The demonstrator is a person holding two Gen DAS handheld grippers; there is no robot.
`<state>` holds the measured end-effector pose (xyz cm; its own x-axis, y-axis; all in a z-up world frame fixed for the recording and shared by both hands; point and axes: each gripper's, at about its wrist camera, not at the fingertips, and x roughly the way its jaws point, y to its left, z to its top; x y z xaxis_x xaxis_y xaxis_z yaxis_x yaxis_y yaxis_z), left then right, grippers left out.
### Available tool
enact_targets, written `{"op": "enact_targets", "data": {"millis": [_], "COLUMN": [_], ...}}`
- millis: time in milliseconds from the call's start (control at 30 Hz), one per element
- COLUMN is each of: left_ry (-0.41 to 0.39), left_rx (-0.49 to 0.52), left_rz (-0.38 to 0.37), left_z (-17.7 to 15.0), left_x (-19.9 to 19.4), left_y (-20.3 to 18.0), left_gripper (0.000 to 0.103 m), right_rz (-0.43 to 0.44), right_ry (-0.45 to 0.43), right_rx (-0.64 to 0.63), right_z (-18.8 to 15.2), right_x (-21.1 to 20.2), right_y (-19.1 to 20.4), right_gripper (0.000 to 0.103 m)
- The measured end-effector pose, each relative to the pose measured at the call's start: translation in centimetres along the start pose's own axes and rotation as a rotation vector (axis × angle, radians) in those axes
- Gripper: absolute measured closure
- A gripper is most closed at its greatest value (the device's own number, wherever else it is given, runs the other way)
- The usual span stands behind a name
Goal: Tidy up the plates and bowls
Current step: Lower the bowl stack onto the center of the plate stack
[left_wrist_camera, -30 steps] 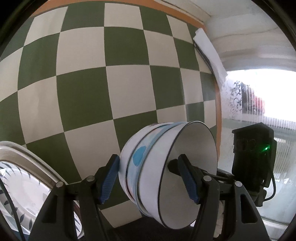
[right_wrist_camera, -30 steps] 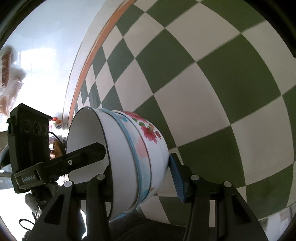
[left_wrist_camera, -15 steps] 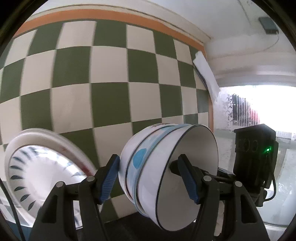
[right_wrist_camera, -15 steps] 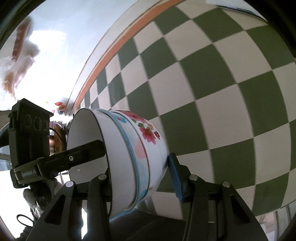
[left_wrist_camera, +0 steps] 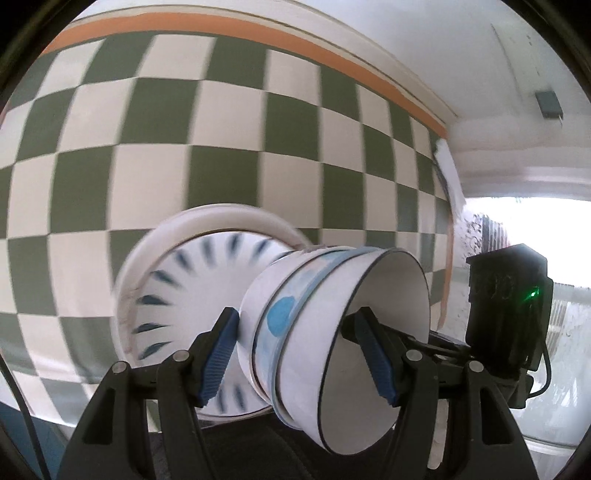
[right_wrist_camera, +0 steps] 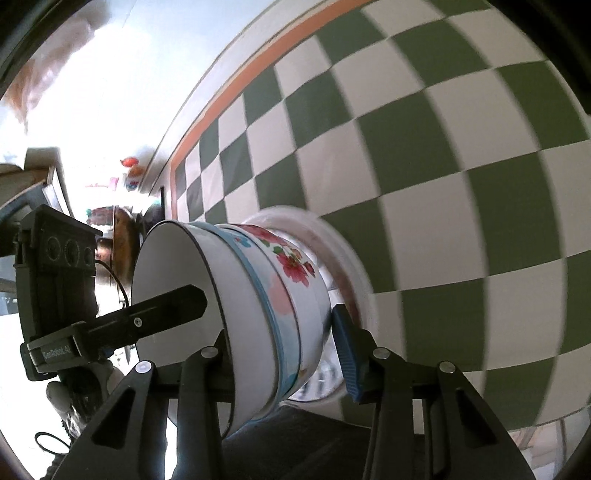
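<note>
Both grippers hold one stack of nested bowls from opposite sides, over the green-and-white checkered tablecloth. In the left wrist view my left gripper (left_wrist_camera: 299, 354) is shut on the bowl stack (left_wrist_camera: 295, 317), one finger inside the top white bowl, one under the base. In the right wrist view my right gripper (right_wrist_camera: 284, 332) is shut on the same stack (right_wrist_camera: 273, 295), which shows red flowers and a blue rim. A stack of white plates with dark blue dashes (left_wrist_camera: 192, 288) lies just beyond the bowls; it also shows in the right wrist view (right_wrist_camera: 347, 266).
The checkered tablecloth (left_wrist_camera: 147, 166) has an orange border (left_wrist_camera: 258, 29) at its far edge. A white wall and bright window (left_wrist_camera: 535, 229) lie to the right. Cluttered shelves (right_wrist_camera: 118, 221) show far left in the right wrist view.
Both grippers carried the bowl stack together toward the plate stack; the plates moved from the left wrist view's lower left to directly behind the bowls.
</note>
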<state>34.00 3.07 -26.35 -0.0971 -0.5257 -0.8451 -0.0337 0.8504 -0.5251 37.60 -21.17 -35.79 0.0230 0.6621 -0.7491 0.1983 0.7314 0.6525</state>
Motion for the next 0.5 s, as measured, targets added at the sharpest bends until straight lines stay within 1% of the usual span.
{"op": "enact_targets", "data": {"millis": [167, 233, 267, 333, 467, 500], "left_ry": [-0.010, -0.014, -0.020, -0.019, -0.011, -0.006], "left_rx": [-0.033, -0.058, -0.063, -0.071, -0.066, -0.070], "left_rz": [0.002, -0.017, -0.021, -0.034, -0.033, -0.036], "left_z": [-0.2, -0.1, 0.1, 0.5, 0.8, 0.8], "left_x": [-0.4, -0.4, -0.5, -0.5, -0.3, -0.1], "left_y": [3.0, 4.0, 4.3, 4.7, 4.8, 4.8], "left_gripper": [0.041, 0.041, 0.041, 0.041, 0.041, 0.041], "right_rz": [-0.022, -0.034, -0.029, -0.037, -0.075, -0.083], "right_ry": [0.039, 0.052, 0.056, 0.049, 0.028, 0.023], "right_rx": [-0.027, -0.028, -0.020, -0.018, -0.020, -0.020], "right_z": [-0.6, -0.7, -0.7, -0.8, -0.9, -0.6], "right_x": [3.5, 4.4, 4.6, 4.7, 4.6, 5.5], "right_y": [1.6, 1.6, 1.5, 1.6, 2.0, 2.9], "right_gripper": [0.063, 0.063, 0.066, 0.070, 0.070, 0.070]}}
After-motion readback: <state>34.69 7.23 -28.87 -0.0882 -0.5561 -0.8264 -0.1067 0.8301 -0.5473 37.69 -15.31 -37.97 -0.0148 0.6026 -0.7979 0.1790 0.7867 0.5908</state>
